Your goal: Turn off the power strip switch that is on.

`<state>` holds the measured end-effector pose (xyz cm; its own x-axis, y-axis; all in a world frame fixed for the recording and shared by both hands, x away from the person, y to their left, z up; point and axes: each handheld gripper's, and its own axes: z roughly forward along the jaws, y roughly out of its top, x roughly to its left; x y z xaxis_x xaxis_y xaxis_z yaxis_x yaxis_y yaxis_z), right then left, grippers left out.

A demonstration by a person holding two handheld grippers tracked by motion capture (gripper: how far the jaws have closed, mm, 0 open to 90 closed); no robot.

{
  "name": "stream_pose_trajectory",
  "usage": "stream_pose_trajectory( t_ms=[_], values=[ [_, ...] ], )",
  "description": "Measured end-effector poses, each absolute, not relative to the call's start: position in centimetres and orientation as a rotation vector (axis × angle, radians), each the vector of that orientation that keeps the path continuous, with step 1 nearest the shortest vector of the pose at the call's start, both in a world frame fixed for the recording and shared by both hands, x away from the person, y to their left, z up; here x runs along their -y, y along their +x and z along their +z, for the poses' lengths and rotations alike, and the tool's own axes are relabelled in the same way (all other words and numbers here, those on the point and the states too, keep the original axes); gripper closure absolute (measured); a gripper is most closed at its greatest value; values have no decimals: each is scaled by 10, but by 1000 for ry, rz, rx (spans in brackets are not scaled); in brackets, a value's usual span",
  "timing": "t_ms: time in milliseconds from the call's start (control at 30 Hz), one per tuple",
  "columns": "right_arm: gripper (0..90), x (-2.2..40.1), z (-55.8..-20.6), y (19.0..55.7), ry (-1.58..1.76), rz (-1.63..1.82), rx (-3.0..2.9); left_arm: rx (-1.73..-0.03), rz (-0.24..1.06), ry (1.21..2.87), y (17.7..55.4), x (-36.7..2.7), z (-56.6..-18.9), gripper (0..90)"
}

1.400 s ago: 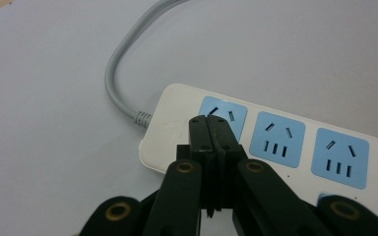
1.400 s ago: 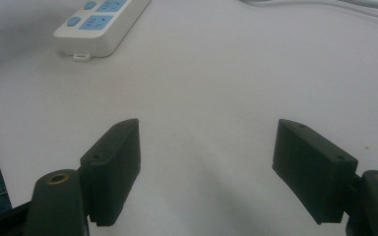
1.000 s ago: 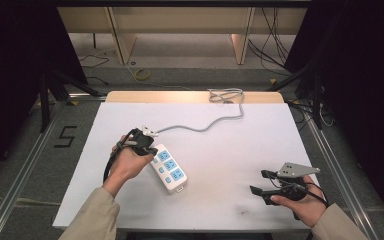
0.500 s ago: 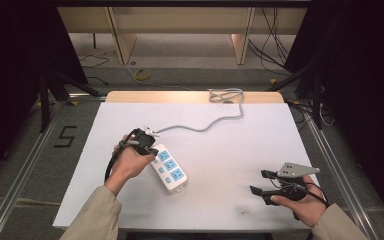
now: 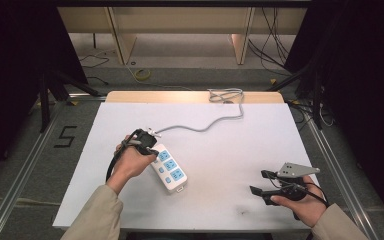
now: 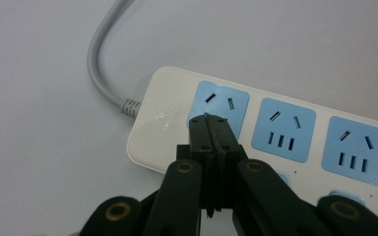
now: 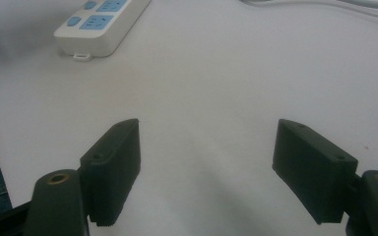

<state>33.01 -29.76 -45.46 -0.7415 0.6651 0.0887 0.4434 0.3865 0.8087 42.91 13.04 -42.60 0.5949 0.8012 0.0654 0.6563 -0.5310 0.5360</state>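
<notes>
**White power strip under closed tongs**

High view: white power strip (image 5: pixel 169 167) lies left of centre on the table (image 5: pixel 220 145), left gripper (image 5: pixel 147 144) at its cable end.

Left gripper view: jaws pressed together, tips on the first blue socket (image 6: pixel 219 105).

Right gripper view: right gripper (image 7: pixel 206 164) jaws stand wide apart, well away from the strip.

White table (image 5: pixel 260 145) bears a white power strip (image 5: pixel 169 170) with blue sockets; its grey cord (image 5: pixel 200 126) trails toward the far edge.

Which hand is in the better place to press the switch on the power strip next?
The left. The left gripper is shut with its tips right over the power strip, at the socket nearest the cord. The right gripper is open and rests far away, near the table's right edge.
</notes>
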Motion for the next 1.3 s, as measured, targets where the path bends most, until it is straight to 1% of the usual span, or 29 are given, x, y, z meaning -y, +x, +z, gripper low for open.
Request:
stream_pose_trajectory(
  t_ms=[200,1300],
  values=[
    [270,298,-454,330,981,1282,-2397,-1165,416,2395,431,-128,-430,898],
    [269,298,-455,330,981,1283,-2398,-1180,392,2445,436,-125,-438,898]
  ],
)
